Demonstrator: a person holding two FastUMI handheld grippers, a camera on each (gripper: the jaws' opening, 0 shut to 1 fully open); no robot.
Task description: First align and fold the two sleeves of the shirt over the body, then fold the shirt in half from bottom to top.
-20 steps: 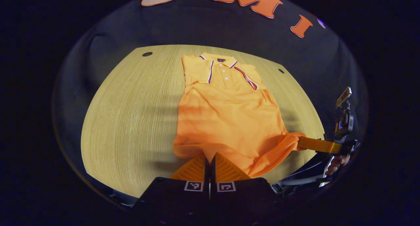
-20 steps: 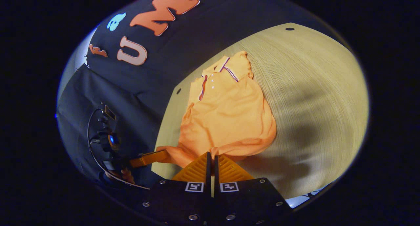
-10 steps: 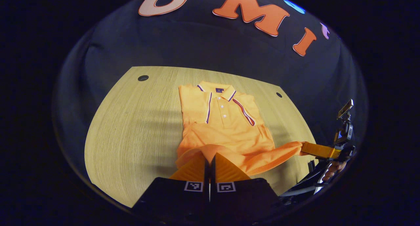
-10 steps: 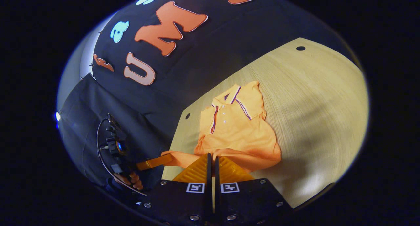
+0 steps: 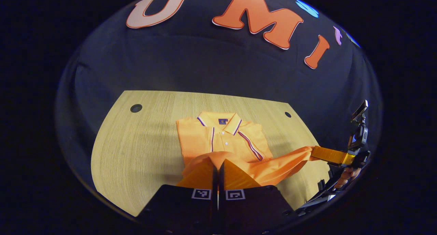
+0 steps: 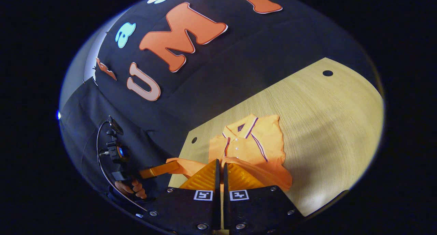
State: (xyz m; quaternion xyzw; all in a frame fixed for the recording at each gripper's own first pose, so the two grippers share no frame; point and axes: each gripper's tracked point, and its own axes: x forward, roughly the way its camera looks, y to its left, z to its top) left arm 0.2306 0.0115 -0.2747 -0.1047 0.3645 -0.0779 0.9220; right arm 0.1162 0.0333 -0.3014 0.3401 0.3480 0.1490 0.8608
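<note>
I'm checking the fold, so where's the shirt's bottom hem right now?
The hem is lifted off the table, stretched between the left gripper and right gripper, hanging just short of the collar in the left gripper view.

In the left gripper view, the left hand-held gripper [image 5: 218,169] is showing a black, blocky body with two ribbed, wedge-shaped fingers. Two small square black-and-white coded markers are sitting side by side on its front edge. In the right gripper view, the right hand-held gripper [image 6: 220,169] is carrying the same pair of markers, and round silver screw heads are dotting its black housing. Farther off there, the other unit is showing a dark upright camera mount with a small blue light and a thin black cable looping beside it.
</note>
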